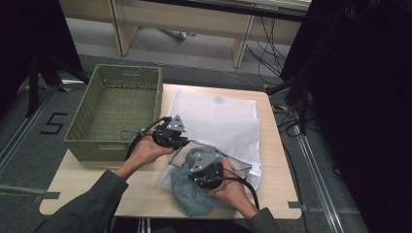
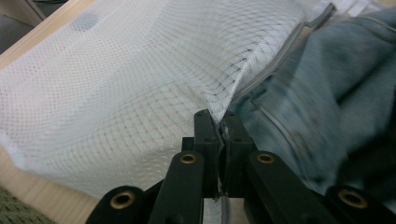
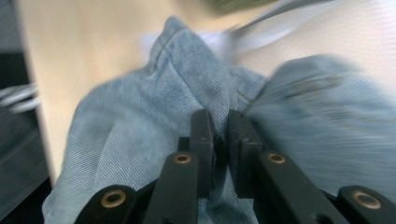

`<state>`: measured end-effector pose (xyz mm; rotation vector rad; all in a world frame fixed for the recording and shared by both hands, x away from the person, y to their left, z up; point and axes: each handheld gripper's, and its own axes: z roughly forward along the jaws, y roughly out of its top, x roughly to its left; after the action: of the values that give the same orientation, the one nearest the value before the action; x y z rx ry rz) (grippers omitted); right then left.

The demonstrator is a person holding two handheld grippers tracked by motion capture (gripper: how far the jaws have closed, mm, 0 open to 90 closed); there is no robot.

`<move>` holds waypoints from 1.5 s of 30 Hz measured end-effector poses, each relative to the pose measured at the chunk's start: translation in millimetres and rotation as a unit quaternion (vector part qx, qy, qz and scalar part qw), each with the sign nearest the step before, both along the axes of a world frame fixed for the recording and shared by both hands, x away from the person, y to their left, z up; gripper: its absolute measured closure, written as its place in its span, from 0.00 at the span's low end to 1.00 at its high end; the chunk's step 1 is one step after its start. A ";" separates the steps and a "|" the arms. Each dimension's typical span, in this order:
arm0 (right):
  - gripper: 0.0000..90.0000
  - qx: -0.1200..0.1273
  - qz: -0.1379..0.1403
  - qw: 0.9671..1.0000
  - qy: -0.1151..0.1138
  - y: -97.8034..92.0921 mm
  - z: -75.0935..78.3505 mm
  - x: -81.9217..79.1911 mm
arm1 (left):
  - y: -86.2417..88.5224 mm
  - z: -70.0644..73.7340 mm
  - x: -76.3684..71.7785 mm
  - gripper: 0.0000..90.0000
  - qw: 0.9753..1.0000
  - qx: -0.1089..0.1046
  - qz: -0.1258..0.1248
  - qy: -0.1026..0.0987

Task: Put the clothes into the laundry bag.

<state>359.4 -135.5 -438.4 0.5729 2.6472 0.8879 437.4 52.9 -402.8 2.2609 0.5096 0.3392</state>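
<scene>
- The white mesh laundry bag [image 1: 221, 124] lies flat on the wooden table [image 1: 145, 191], just beside the green woven basket [image 1: 116, 109] that stands at the table's left part.
- The left gripper [image 1: 180, 142] sits at the bag's near edge, between the basket and the denim garment; in the left gripper view its jaws are clenched on the bag's zippered rim [image 2: 219, 122], lifting the mesh there.
- The blue denim garment [image 1: 194, 189] lies bunched at the bag's near end, partly at the opening and partly on the table in front of it.
- The right gripper [image 1: 206, 180] rests on top of the garment, nearer the person than the left gripper; in the right gripper view its jaws pinch a fold of denim [image 3: 215, 133] between them.
- In the left gripper view the denim [image 2: 327, 93] lies just beside the pinched rim, touching the mesh [image 2: 140, 70].
</scene>
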 end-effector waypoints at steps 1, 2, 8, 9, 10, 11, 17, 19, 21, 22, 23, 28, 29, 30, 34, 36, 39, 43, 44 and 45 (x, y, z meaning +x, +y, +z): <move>0.93 0.006 -0.006 1.000 -0.027 -5.7 6.5 5.5 | -0.8 2.1 -2.4 0.96 1.000 -0.005 -0.002 -0.001; 0.93 0.013 -0.030 0.999 -0.040 -12.1 13.4 11.1 | -0.9 4.7 -4.2 0.96 1.000 -0.009 -0.005 -0.003; 0.92 0.013 -0.144 0.988 -0.058 -40.1 10.0 55.5 | -3.1 10.1 -9.8 0.96 1.000 -0.016 -0.012 -0.005; 0.92 0.004 -0.152 0.987 -0.050 -41.4 1.8 61.1 | -3.0 9.5 -9.5 0.96 1.000 -0.012 -0.013 -0.004; 0.91 -0.003 -0.151 0.988 -0.043 -42.5 -3.7 63.9 | -2.9 7.7 -8.2 0.96 1.000 -0.010 -0.016 -0.003; 0.90 -0.003 -0.158 0.987 -0.035 -41.2 -11.7 63.2 | -2.4 6.1 -6.8 0.96 1.000 -0.008 -0.018 -0.002; 0.61 0.025 -0.155 0.987 -0.030 -36.2 3.5 51.6 | -0.7 -2.0 -2.7 0.96 1.000 -0.006 -0.009 0.009; 0.55 0.042 -0.135 0.989 -0.039 -35.6 13.7 40.4 | -0.6 -2.6 -2.1 0.95 1.000 -0.009 -0.008 0.011; 0.54 0.056 -0.111 0.991 -0.053 -35.7 22.7 28.5 | -0.6 -2.9 -1.9 0.95 1.000 -0.010 -0.007 0.013; 0.53 0.070 -0.090 0.992 -0.050 -35.3 29.1 18.2 | -0.6 -3.0 -2.1 0.95 1.000 -0.012 -0.003 0.017; 0.52 0.080 -0.077 0.993 -0.037 -33.6 31.5 10.6 | -0.5 -2.9 -1.5 0.95 1.000 -0.014 -0.004 0.014; 0.49 0.073 -0.014 0.997 0.031 -17.5 19.4 -10.7 | 1.0 -3.0 0.6 0.95 1.000 -0.011 -0.005 0.012; 0.48 0.072 -0.011 0.997 0.028 -13.0 11.8 -12.1 | 0.9 -3.2 0.5 0.95 1.000 -0.013 -0.001 0.014; 0.47 0.065 -0.009 0.997 0.033 -10.1 6.1 -12.6 | 1.2 -3.2 0.7 0.95 1.000 -0.014 -0.001 0.014; 0.44 0.045 0.005 0.997 0.067 1.3 -16.3 -16.0 | 1.8 -3.7 1.5 0.95 1.000 -0.017 0.001 0.016; 0.43 0.021 0.019 0.998 0.060 5.1 -26.0 -13.6 | 2.1 -3.8 1.8 0.94 1.000 -0.018 0.002 0.017; 0.42 0.010 0.004 0.997 0.075 9.8 -44.2 -12.5 | 2.1 -4.2 1.6 0.94 1.000 -0.018 0.002 0.017; 0.68 -0.025 0.014 0.998 0.054 13.1 -53.4 -9.7 | 0.7 -4.6 0.4 0.95 1.000 -0.016 -0.001 0.019; 0.75 -0.036 0.018 0.998 0.040 12.3 -50.9 -8.5 | 0.6 -4.6 -0.2 0.95 1.000 -0.015 -0.003 0.020; 0.79 -0.040 0.021 0.999 0.025 11.8 -50.3 -7.7 | 0.1 -4.7 -1.6 0.95 1.000 -0.015 -0.004 0.021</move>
<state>351.8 -123.7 -488.7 0.5294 2.7351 0.7837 435.8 53.0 -407.5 2.2447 0.5238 0.2796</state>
